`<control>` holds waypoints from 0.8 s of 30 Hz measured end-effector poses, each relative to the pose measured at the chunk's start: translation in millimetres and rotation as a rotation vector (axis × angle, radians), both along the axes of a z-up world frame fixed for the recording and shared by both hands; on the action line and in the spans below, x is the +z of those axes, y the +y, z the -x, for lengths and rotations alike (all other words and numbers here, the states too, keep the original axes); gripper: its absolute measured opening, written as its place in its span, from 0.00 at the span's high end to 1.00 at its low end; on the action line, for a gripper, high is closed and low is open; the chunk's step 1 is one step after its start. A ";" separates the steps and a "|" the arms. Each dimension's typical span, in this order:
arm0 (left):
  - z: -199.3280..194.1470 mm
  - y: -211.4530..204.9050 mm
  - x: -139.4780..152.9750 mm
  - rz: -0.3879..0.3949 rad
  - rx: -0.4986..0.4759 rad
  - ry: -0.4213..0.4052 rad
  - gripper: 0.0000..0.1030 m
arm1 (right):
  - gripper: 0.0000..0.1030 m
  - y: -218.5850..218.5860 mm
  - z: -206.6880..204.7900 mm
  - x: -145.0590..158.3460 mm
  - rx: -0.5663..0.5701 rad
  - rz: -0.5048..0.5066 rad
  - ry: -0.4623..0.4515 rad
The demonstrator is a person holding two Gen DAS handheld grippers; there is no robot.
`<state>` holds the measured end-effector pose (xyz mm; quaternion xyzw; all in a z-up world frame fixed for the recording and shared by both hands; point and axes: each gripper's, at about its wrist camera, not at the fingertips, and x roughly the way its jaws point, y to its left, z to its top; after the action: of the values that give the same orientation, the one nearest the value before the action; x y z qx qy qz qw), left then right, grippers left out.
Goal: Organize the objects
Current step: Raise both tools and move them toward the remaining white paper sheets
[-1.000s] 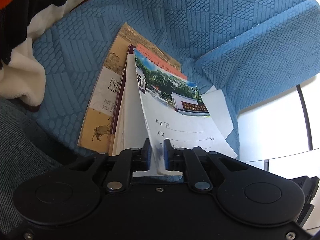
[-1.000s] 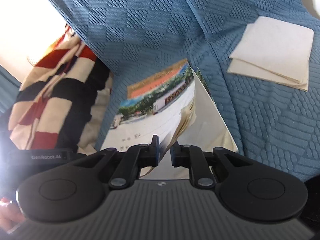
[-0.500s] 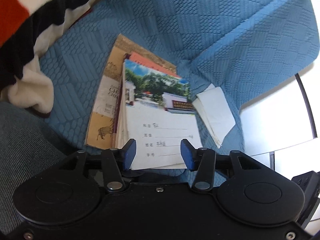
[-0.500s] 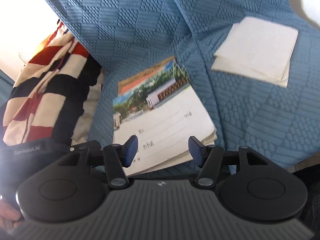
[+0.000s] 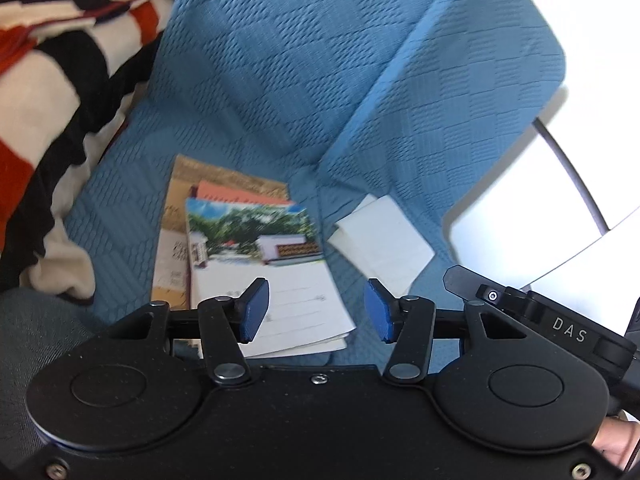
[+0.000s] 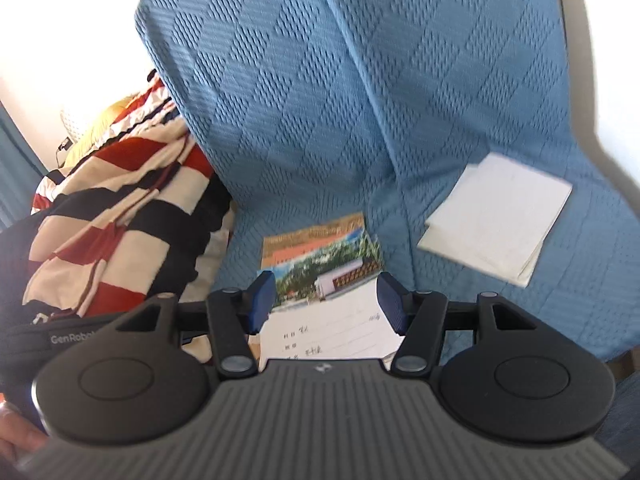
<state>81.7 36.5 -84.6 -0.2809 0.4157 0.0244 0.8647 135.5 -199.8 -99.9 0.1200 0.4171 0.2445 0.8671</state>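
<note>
Photo-covered notebook [image 5: 260, 276] lying flat atop stacked books [image 5: 176, 240] on blue sofa [image 5: 280, 80], left gripper [image 5: 316, 310] and right gripper [image 6: 326, 300] both spread, holding nothing, left's jaws just opening wider

Black left gripper [image 5: 316, 310] angled downward, blue-padded jaws just opened, nothing between them. Black right gripper [image 6: 326, 306] likewise tilted down, jaws parted and empty, both raised above the stacked booklets [image 5: 256, 264].

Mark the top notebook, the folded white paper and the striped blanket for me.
top notebook [image 5: 276, 300], left wrist view, on the white lower half of its cover.
folded white paper [image 6: 500, 228], right wrist view, on the middle of its top sheet.
striped blanket [image 6: 120, 232], right wrist view, on a cream stripe.
</note>
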 end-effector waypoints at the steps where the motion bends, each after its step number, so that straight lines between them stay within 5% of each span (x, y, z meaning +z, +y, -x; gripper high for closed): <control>1: -0.1 -3.2 4.2 -0.004 -0.005 -0.010 0.50 | 0.42 -3.4 1.7 5.2 -0.003 0.002 -0.014; 12: 12.4 -45.0 34.8 -0.107 -0.047 -0.071 0.28 | 0.42 -41.1 32.7 37.3 -0.059 0.021 -0.106; 22: 13.6 -77.0 21.3 -0.156 -0.106 -0.063 0.03 | 0.42 -71.7 56.3 18.2 -0.115 0.069 -0.114; 24: 14.8 -83.3 19.8 -0.169 -0.122 -0.066 0.01 | 0.26 -76.7 60.2 13.5 -0.124 0.068 -0.108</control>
<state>66.9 -46.8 -64.8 -0.1817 0.3997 -0.0027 0.8984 75.2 -276.4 -86.3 0.1028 0.3697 0.1821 0.9053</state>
